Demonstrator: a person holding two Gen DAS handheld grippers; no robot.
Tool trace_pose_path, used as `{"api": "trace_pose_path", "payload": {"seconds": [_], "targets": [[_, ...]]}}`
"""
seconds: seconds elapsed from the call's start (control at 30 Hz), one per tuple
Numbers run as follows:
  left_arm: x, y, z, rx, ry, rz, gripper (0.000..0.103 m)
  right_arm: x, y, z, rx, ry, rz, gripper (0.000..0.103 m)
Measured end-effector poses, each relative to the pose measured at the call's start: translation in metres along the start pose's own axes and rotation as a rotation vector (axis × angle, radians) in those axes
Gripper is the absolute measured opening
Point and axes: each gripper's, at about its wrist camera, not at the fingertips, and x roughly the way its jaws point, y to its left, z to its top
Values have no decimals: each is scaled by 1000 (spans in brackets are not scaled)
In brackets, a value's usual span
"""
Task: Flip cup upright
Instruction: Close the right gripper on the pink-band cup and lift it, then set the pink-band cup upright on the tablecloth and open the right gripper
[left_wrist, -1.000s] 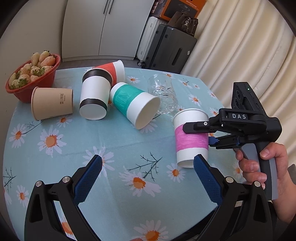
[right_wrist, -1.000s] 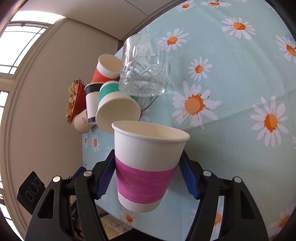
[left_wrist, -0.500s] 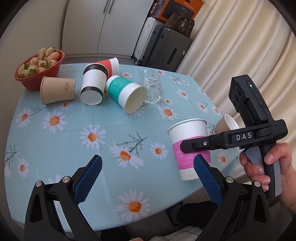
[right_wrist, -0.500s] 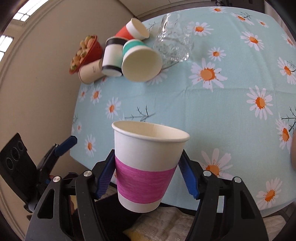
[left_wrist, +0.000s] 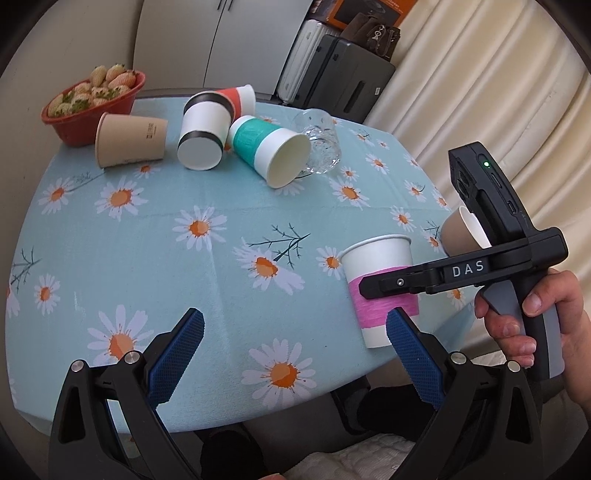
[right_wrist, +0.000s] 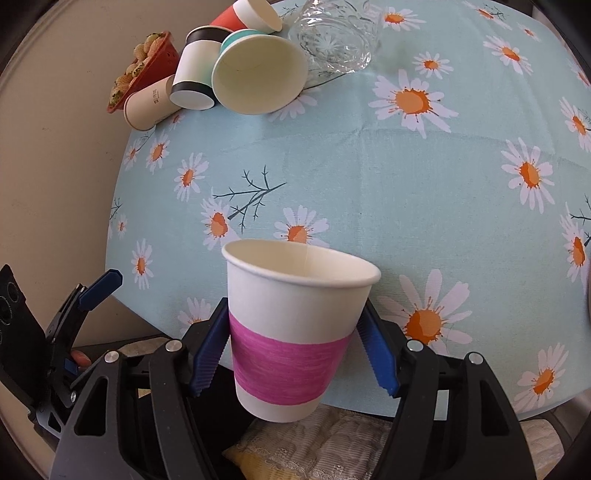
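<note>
**Setting the pink cup down on its base**

Tablecloth (left_wrist: 155, 258) first: pale blue with daisies, it covers a round table and offers a broad bare stretch in the middle. Pick a landing spot well inside the near edge, because the pink-banded cup (right_wrist: 295, 325) now sits mouth up right at that edge, and its base appears to hang just past the cloth in the right wrist view.

At the far side lies a cluster to stay away from: a red bowl of strawberries (left_wrist: 92, 107), a tan cup (left_wrist: 129, 138), a black-banded cup (left_wrist: 205, 138), a teal-banded cup (left_wrist: 269, 151) and a clear glass (left_wrist: 319, 142), all but the bowl on their sides. A brown cup (left_wrist: 458, 232) lies near the right rim.

The right gripper (right_wrist: 295, 354) pinches the pink-banded cup across its coloured band, blue pads pressed to both walls. Keep that squeeze light; paper walls likely buckle. Lower it level until the base rests flat, then release.

The left gripper (left_wrist: 295, 350) hangs over the near cloth with fingers spread wide, holding nothing.
</note>
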Motion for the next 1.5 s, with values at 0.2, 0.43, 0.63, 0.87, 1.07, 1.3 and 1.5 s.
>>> {"api": "trace_pose_path", "payload": {"seconds": [0.2, 0.43, 0.63, 0.87, 1.07, 1.3, 1.5], "targets": [[-3, 2, 2, 5, -8, -1, 96, -3, -3, -1, 9, -4, -2, 70], [-8, 0, 3, 10, -17, 3, 96, -23, -9, -2, 27, -33, 0, 76], [-13, -7, 4, 8, -20, 1, 96, -45, -14, -12, 30, -64, 13, 76], [-13, -27, 15, -4, -12, -25, 96, -81, -30, -36, 47, -122, 52, 76], [0, -50, 31, -15, 36, -36, 96, -113, -51, -61, 57, -156, 72, 76], [34, -77, 42, -43, 154, -40, 95, -138, -78, -86, 75, -182, 100, 76], [65, -93, 43, -40, 247, 9, 95, -136, -95, -101, 76, -172, 124, 76]]}}
